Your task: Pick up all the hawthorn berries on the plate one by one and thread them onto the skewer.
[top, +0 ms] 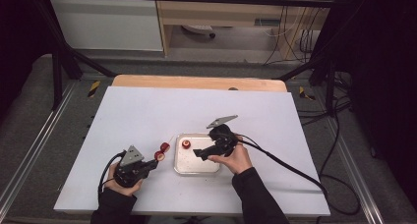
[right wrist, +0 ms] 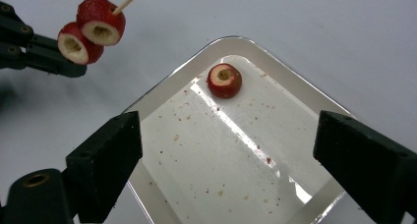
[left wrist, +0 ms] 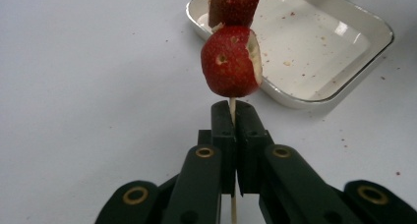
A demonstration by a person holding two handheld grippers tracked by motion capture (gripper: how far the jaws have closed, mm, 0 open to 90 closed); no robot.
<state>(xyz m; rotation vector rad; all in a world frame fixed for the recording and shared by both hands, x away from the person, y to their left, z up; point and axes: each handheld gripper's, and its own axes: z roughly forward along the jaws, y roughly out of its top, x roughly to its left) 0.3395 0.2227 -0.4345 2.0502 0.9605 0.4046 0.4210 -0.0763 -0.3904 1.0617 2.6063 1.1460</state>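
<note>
My left gripper (left wrist: 232, 108) is shut on a thin wooden skewer (left wrist: 232, 110) that carries two red cored fruit pieces (left wrist: 231, 62), also seen in the high view as fruit pieces (top: 162, 151) left of the tray. A third red cored piece (right wrist: 224, 80) lies in the far corner of the shallow metal tray (right wrist: 167, 89), the same piece (top: 186, 144) showing in the high view. My right gripper (right wrist: 226, 155) hovers over the tray (top: 196, 171) with its jaws wide apart and nothing between them. The left gripper (top: 152, 165) sits at the tray's left.
The tray floor holds crumbs and red specks. A white sheet (top: 147, 111) covers the wooden table (top: 196, 81). Cables (top: 290, 165) trail from the right gripper across the sheet toward the right edge.
</note>
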